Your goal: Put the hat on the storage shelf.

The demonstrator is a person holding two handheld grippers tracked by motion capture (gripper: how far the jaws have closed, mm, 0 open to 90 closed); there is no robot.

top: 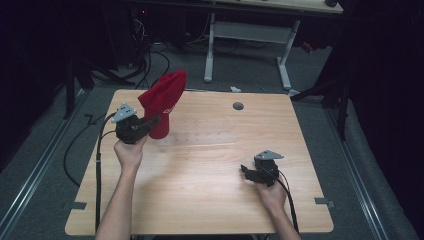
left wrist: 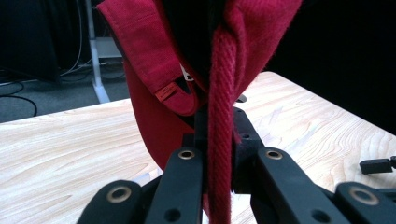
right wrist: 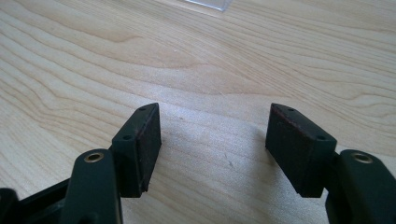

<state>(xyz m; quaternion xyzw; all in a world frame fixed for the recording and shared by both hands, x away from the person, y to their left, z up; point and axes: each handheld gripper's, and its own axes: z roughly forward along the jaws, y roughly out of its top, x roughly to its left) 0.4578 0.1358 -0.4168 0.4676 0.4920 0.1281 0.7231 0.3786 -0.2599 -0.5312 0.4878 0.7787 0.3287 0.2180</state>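
Plainly, the main risk sits with the red knit hat [top: 163, 102], which the left tool [top: 154, 121] has lifted at the far left of the table [top: 210, 165]: it is pinched only by a thick braided edge of the fabric, so the soft knit could creep out between the jaws under its own weight, or the hat could swing and drag its lower end on the wood if the hand tips. In the left gripper view the jaws stand closed tight on that braided edge [left wrist: 219, 135], with the rest of the hat [left wrist: 154, 70] rising and folding above and to the left of them, its small tag showing. From the high view the hat's lower end looks to be at or just above the table; I cannot tell whether it touches. A second hazard, in my judgement, is reaching across with the other hand and snagging the trailing cable. The right tool [top: 248, 172] rests low at the near right, well apart from the hat; its jaws are spread wide with only bare wood [right wrist: 215, 140] between them, holding nothing.
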